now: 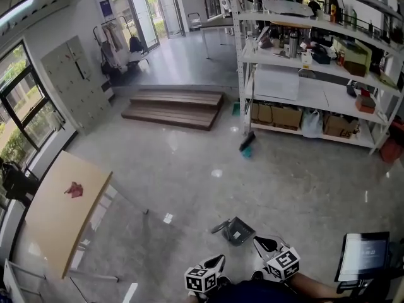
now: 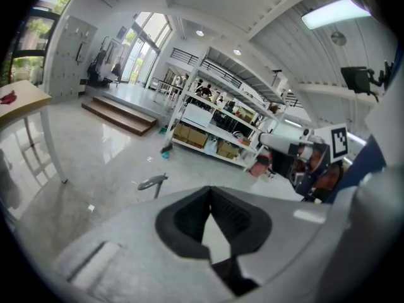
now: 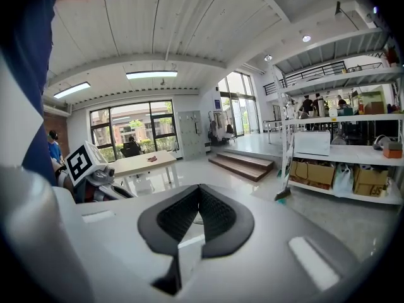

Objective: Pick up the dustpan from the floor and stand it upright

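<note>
Dark grey plastic dustpan (image 1: 236, 231) with a lighter grey handle is lying flat on the glossy grey floor (image 1: 189, 169), handle pointing left in the head view. It is sitting just ahead of both tongs, apart from each, nearer the right one.

Left tongs (image 2: 210, 191) are hanging low over the floor; the black ribbed pads (image 2: 189, 223) are meeting at the tips, nothing between them. Its camera is catching the dustpan further out on the floor.

Right tongs (image 3: 199, 188) are pointing level into the room, pad tips together too, gripping nothing. Each gripper's cube is showing black-and-white square marker patterns, no letters.

A dark tablet with a lit screen (image 1: 362, 255) is sitting at the person's right; its print is too small to read.

A light wooden table (image 1: 63, 213) is standing at left, carrying a small red item (image 1: 74, 189). White metal shelving (image 1: 315, 74) loaded with cardboard boxes is standing at the far right, a green-headed broom (image 1: 247, 145) leaning by it. Brown wooden steps (image 1: 173, 106) are lying further back.
</note>
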{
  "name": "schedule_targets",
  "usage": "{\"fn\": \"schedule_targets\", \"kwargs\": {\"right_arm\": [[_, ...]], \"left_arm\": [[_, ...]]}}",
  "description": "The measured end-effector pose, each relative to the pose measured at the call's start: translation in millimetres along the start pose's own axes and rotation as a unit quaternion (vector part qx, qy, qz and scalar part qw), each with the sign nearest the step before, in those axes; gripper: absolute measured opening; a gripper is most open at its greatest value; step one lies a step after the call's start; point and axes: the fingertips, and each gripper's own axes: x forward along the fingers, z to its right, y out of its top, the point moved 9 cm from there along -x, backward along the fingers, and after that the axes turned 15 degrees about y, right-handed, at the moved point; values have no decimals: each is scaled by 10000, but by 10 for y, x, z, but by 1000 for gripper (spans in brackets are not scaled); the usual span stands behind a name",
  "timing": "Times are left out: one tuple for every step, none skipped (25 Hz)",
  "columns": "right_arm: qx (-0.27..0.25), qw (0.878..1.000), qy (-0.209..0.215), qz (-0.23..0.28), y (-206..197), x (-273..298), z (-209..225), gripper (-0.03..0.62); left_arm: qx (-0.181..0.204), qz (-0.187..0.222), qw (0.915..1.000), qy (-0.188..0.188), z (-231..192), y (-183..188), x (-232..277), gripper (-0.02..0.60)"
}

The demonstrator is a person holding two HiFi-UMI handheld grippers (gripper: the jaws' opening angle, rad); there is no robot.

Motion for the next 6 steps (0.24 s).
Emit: {"fn": "schedule_targets", "kwargs": {"right_arm": [[10, 10000, 2, -4, -3, 11, 6, 11], [19, 10000, 0, -5, -4, 25, 14, 11], [26, 10000, -4, -5, -2, 40, 21, 11], [32, 10000, -7, -4, 1, 57, 28, 11], [38, 10000, -10, -2, 5, 75, 34, 11], [44, 10000, -12, 0, 9, 93, 39, 11]], "left_arm": [[-1, -9, 10000, 12, -16, -5, 3, 0], [-4, -17, 10000, 23, -36, -10, 8, 0], [-10, -23, 10000, 33, -59, -12, 13, 0], [-19, -27, 10000, 43, -82, -12, 18, 0], [-29, -31, 10000, 52, -107, -11, 22, 0], [-41, -35, 10000, 62, -131, -9, 26, 0]]}}
